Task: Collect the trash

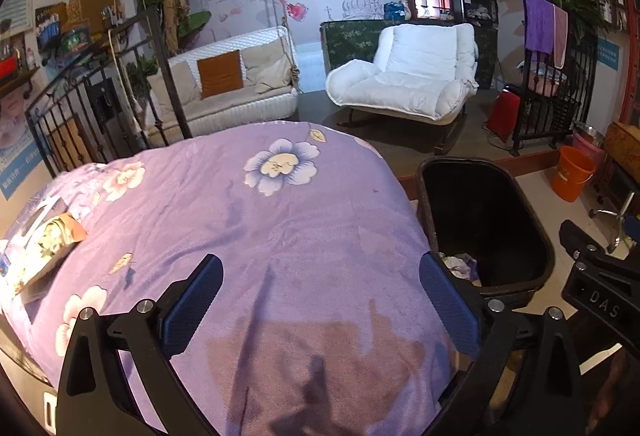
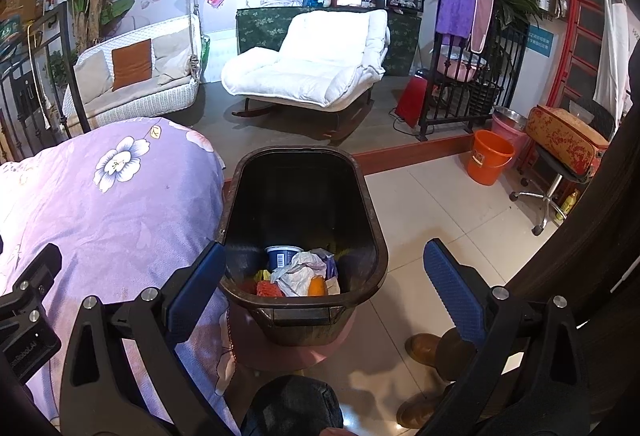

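Note:
A dark brown trash bin (image 2: 376,236) stands on the floor by the right side of a bed with a purple flowered cover (image 2: 100,203). Inside it lie a blue yoghurt cup (image 2: 282,256), crumpled white paper (image 2: 300,272) and orange and red bits. My right gripper (image 2: 324,288) is open and empty just above the bin's near rim. My left gripper (image 1: 322,300) is open and empty over the purple cover (image 1: 248,236), with the bin (image 1: 536,232) to its right. A flowered packet and papers (image 1: 48,244) lie at the bed's left edge.
A white rocking armchair (image 2: 312,63) and a white swing sofa (image 1: 224,83) stand on a raised platform behind. An orange bucket (image 2: 490,155), a stool with a red patterned bag (image 2: 564,139) and a black iron railing (image 1: 80,107) are around. A person's brown shoes (image 2: 424,348) stand by the bin.

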A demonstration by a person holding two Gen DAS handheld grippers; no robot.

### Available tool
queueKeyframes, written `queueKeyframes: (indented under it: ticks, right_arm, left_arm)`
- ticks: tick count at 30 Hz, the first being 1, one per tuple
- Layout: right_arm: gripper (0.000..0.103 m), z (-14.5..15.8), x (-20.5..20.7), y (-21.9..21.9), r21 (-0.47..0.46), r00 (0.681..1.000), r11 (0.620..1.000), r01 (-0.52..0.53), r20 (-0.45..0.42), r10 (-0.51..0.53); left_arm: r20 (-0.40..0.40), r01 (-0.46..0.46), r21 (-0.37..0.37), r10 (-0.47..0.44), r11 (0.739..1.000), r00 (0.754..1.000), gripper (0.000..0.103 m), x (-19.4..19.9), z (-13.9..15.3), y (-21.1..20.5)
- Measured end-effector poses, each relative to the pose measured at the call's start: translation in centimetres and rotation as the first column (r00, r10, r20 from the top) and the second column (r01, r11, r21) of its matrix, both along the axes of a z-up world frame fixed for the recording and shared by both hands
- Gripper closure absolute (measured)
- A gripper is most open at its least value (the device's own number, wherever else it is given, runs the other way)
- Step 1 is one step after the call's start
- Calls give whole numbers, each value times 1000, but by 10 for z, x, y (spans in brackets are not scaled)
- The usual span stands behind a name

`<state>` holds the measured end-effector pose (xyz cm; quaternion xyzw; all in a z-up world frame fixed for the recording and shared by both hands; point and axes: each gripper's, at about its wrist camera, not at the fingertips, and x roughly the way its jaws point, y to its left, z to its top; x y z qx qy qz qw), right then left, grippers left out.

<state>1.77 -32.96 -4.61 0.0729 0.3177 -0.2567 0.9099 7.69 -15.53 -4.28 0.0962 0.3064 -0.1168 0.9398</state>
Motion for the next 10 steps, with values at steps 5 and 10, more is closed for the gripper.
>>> queueKeyframes:
  ticks: [5,10]
  right_arm:
    - [5,0,0,-1,-2,1000,1000,-1,0,1]
    - [5,2,1,-1,-7,1000,1000,-1,2,1]
  left_arm:
    - [85,-35,79,29,996,996,5,-7,4,-9]
    - [113,-12,72,4,997,994,5,-13,4,-12]
